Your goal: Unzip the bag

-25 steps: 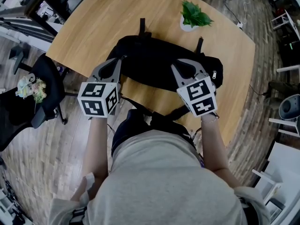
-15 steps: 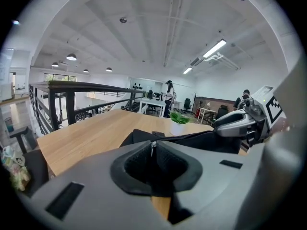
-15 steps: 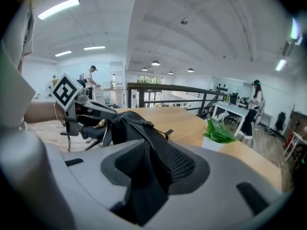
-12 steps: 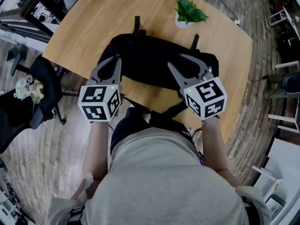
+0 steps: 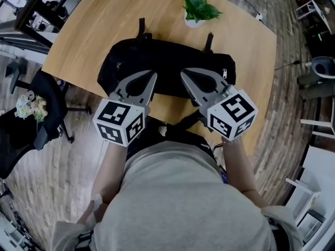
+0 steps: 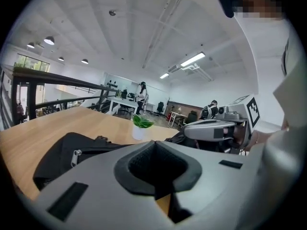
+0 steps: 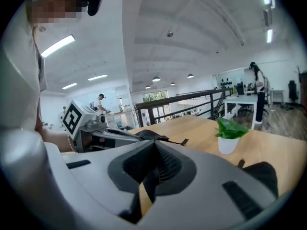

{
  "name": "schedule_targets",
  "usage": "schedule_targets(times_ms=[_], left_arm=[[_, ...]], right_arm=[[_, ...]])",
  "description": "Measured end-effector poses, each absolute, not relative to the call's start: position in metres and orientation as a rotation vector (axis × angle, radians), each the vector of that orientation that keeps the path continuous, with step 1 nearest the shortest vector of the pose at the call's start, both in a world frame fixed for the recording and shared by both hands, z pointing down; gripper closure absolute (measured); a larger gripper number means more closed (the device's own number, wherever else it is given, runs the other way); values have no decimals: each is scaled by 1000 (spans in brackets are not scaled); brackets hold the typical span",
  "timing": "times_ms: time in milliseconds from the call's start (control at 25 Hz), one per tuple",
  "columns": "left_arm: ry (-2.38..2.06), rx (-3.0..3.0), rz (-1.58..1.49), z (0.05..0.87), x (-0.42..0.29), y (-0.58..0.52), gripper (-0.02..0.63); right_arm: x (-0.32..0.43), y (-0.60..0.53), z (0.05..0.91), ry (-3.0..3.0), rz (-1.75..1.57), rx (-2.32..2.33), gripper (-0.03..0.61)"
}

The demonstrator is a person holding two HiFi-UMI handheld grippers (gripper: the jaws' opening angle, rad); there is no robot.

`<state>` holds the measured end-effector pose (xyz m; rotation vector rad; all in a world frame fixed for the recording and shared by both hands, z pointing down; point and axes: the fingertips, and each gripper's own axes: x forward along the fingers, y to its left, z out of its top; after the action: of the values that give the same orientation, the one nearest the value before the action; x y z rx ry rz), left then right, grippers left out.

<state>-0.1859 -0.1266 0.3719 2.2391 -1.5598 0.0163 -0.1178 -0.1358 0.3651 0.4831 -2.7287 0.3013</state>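
Left tool (image 5: 152, 76) jaws together, empty. Right tool (image 5: 183, 72) jaws just closed, nothing between them. Both sit over the near edge of the black bag (image 5: 167, 59), which lies across the counter (image 5: 99, 25). Potted plant (image 5: 198, 10) on the far side.

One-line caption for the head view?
Left gripper shut, right gripper just closed on nothing, both over the black bag on a table; plant behind.
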Motion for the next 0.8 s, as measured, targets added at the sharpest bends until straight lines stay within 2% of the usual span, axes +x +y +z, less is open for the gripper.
schedule_targets(times_ms=[520,800], left_arm=[[-1362,2362,174,379,-118,-124,597],[-1334,2346,152,384,-109,-119,597]], right_arm=[[-103,-122,377,-2704,367,430,572],[-100,-119,385,-2671,383,411,572]])
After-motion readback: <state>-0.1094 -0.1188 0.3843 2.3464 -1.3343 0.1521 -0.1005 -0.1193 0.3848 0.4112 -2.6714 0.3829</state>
